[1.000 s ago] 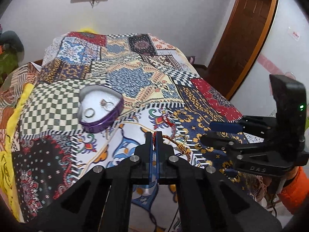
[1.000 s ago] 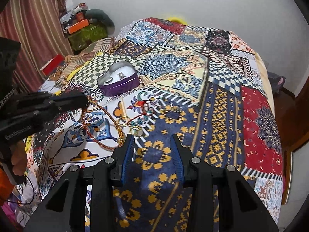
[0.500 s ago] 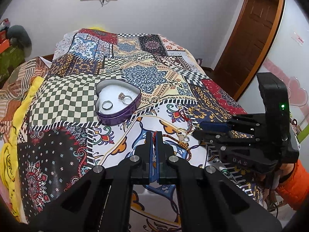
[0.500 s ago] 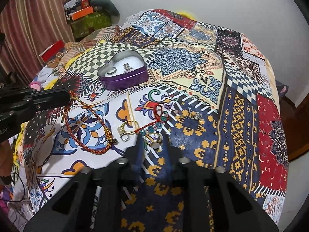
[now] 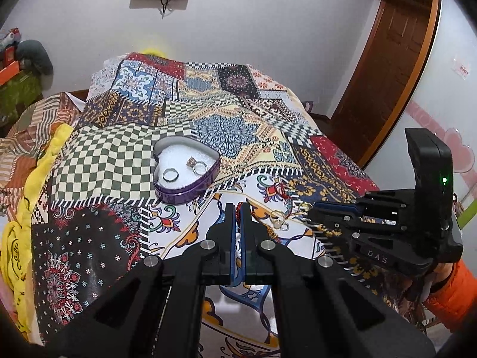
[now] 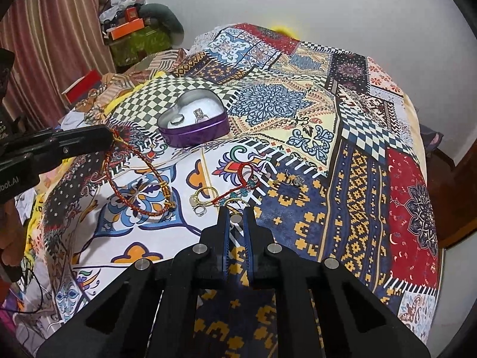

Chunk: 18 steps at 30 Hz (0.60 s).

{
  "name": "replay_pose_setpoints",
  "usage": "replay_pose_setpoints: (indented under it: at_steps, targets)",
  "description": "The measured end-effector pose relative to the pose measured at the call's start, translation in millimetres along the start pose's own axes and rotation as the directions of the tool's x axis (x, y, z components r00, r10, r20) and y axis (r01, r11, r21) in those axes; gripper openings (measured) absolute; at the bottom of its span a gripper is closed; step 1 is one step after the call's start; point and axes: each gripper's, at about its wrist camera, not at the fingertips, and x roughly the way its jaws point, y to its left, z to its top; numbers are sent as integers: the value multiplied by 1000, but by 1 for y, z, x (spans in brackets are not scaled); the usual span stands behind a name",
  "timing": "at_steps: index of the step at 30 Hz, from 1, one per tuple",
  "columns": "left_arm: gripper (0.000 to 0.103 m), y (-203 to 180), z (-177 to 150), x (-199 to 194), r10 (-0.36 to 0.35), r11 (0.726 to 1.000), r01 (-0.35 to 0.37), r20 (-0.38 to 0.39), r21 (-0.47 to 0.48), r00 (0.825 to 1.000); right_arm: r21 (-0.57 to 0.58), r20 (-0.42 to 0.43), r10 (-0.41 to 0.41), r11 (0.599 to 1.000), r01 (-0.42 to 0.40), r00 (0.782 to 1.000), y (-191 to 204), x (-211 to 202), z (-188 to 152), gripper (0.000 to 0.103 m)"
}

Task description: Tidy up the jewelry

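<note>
Now right tool [image 6: 237, 217] pinching gold ring [image 6: 236, 218] at fingertips.

Both wrist cams sit close above the patchwork bedspread [image 5: 125, 161], angled down along their own fingers toward the far wall: left looks from the left edge, right from the right, each catches the other's gripper, both share the heart-shaped tin [image 5: 190, 191] mid-bed.
</note>
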Motion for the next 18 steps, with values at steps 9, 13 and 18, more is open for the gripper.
replay_pose_setpoints:
  at_steps: [9,13,18]
  targets:
    - [1,2,16,-17,13,1000,-13,61,-3,998,21,75,7,1000,-9,997,2,-24,15,8]
    - [1,5,25,-22,31,999,-31,89,6,996,26,107,15,999,-18,994,7,-29,23,8]
    - [1,10,36,-24,48,999,-49,115,11,992,30,132,48,998,-52,990,13,-30,35,8]
